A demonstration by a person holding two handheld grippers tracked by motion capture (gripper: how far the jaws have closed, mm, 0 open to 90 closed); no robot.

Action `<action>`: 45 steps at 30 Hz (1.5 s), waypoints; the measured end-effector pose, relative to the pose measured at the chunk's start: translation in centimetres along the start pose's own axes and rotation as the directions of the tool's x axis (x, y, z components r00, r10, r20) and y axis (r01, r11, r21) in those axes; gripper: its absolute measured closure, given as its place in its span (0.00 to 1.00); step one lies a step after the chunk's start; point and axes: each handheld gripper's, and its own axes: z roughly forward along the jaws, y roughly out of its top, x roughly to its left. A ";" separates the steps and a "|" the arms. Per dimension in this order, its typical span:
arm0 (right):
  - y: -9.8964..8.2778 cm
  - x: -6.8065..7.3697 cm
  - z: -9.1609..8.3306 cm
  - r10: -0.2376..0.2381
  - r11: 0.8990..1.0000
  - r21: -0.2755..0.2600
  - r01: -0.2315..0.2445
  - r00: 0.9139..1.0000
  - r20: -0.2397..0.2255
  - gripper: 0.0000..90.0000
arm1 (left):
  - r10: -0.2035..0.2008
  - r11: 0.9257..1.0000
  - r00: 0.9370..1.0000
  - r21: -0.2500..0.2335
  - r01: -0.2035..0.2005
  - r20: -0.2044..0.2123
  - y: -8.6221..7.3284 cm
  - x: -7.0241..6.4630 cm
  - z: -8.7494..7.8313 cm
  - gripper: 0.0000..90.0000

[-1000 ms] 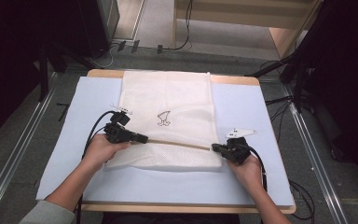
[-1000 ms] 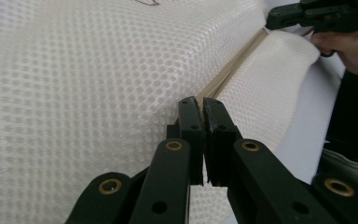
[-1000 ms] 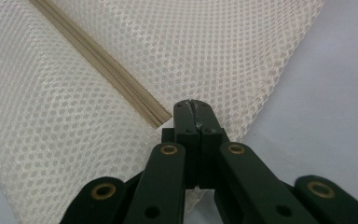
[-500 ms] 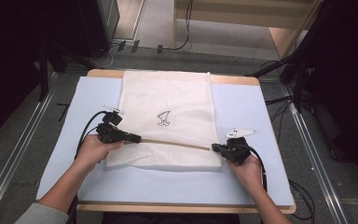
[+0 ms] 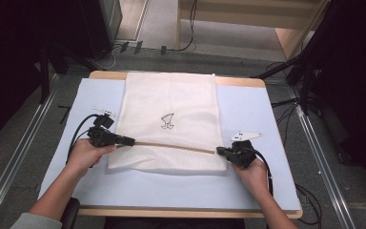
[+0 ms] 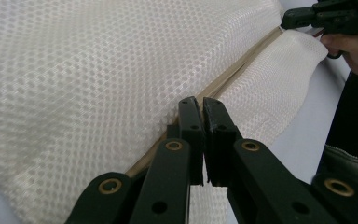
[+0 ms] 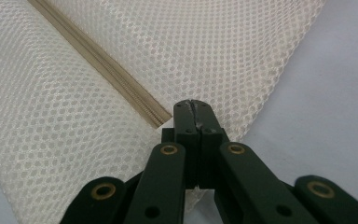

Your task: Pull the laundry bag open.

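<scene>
Currently, white mesh laundry bag (image 5: 171, 119) laid flat at middle of table (image 5: 267, 191), tan zipper (image 5: 171, 145) run across near end. Left gripper (image 5: 129, 141) fingers pinched at zipper's left end, probably on pull; right gripper (image 5: 220, 151) fingers pressed on bag's right end. Zipper judged zipped closed, though not seen for certain.

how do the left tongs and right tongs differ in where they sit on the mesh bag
The left tongs sit at the left end of the zipper on the mesh bag; the right tongs sit at its right end, by the bag's edge. The left tongs sit slightly farther up the table than the right. Both are shut, pinching mesh.
</scene>
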 end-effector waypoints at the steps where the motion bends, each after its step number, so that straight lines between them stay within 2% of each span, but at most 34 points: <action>1: 0.0 0.0 0.0 0.001 1.000 0.001 -0.001 1.000 0.001 1.00 | -0.003 1.000 1.000 0.001 0.003 0.000 -0.1 0.1 -0.1 0.99; 7: 0.0 0.0 0.0 0.000 1.000 0.001 0.000 1.000 0.002 1.00 | -0.008 1.000 1.000 0.016 0.008 0.003 -0.5 0.3 -0.5 0.99; 12: 0.0 0.0 0.0 -0.002 1.000 0.003 0.002 1.000 0.000 1.00 | -0.009 1.000 1.000 0.017 0.009 -0.019 -0.7 0.4 -0.7 0.99; 13: 0.0 0.0 0.0 -0.002 1.000 0.003 0.002 1.000 0.000 1.00 | -0.005 1.000 0.999 0.007 0.006 -0.038 -0.7 0.4 -0.8 0.99; 14: 0.0 0.0 0.0 -0.002 1.000 0.003 0.002 1.000 0.000 1.00 | -0.006 1.000 1.000 0.009 0.007 -0.029 -0.7 0.4 -0.9 0.99; 15: 0.0 0.0 0.0 -0.003 1.000 0.003 0.003 1.000 -0.001 1.00 | 0.000 1.000 0.999 0.009 0.000 -0.039 -0.8 0.3 -1.0 0.99; 17: 0.0 0.0 0.0 -0.004 1.000 0.003 0.004 1.000 -0.002 1.00 | -0.005 1.000 1.000 0.008 0.005 -0.023 -0.9 0.4 -1.0 0.99; 18: 0.1 0.0 0.0 -0.004 1.000 0.004 0.004 1.000 -0.002 1.00 | -0.005 1.000 0.999 0.002 0.005 -0.032 -1.0 0.4 -1.1 0.99; 19: 0.1 0.0 0.0 -0.003 1.000 0.005 0.003 1.000 -0.002 1.00 | -0.018 1.000 1.000 -0.003 0.018 -0.017 -1.0 0.5 -1.2 0.99; 21: 0.1 0.0 0.0 -0.006 1.000 0.005 0.006 1.000 -0.002 1.00 | -0.026 1.000 0.999 -0.006 0.026 -0.027 -1.2 0.7 -1.4 0.99; 22: 0.1 0.0 0.0 -0.006 1.000 0.006 0.006 1.000 -0.002 1.00 | -0.034 0.999 0.999 -0.004 0.034 -0.009 -1.3 1.0 -1.6 0.99; 24: 0.1 0.0 0.0 -0.004 1.000 0.009 0.004 1.000 -0.003 1.00 | -0.043 0.999 0.999 -0.014 0.043 -0.024 -1.4 1.1 -1.8 0.99; 27: 0.1 0.0 0.0 -0.002 1.000 0.009 0.002 1.000 -0.003 1.00 | -0.089 0.996 0.996 -0.031 0.089 0.003 -2.2 2.2 -2.6 0.99; 30: 0.2 -0.1 0.0 0.000 1.000 0.014 0.000 1.000 -0.003 1.00 | -0.090 0.996 0.996 -0.023 0.090 -0.004 -2.7 2.5 -3.1 0.99; 31: 0.2 -0.1 0.0 -0.002 1.000 0.014 0.002 1.000 -0.004 1.00 | -0.085 0.996 0.996 -0.027 0.084 -0.033 -2.8 2.6 -3.3 0.99; 33: 0.2 -0.1 0.0 0.001 1.000 0.016 -0.001 1.000 -0.007 1.00 | -0.098 0.995 0.994 -0.036 0.097 -0.043 -3.1 3.0 -3.8 0.99; 34: 0.2 -0.1 0.0 0.000 1.000 0.016 0.000 1.000 -0.007 1.00 | -0.108 0.993 0.992 -0.045 0.105 -0.071 -3.3 3.3 -4.2 0.99; 37: 0.2 -0.1 0.0 0.002 1.000 0.017 -0.002 1.000 -0.007 1.00 | -0.151 0.987 0.987 -0.072 0.147 -0.061 -4.1 4.5 -5.3 0.99; 39: 0.2 -0.1 0.0 -0.003 1.000 0.015 0.003 1.000 -0.009 1.00 | -0.163 0.984 0.985 -0.084 0.158 -0.054 -4.4 4.6 -5.6 0.99; 42: 0.3 -0.2 0.0 0.002 1.000 0.020 -0.002 1.000 -0.013 1.00 | -0.151 0.985 0.987 -0.089 0.145 -0.059 -4.3 4.4 -5.8 0.99; 45: 0.3 -0.2 0.0 0.009 1.000 0.021 -0.008 1.000 -0.017 1.00 | -0.137 0.989 0.986 -0.073 0.130 -0.095 -4.3 4.2 -5.5 0.99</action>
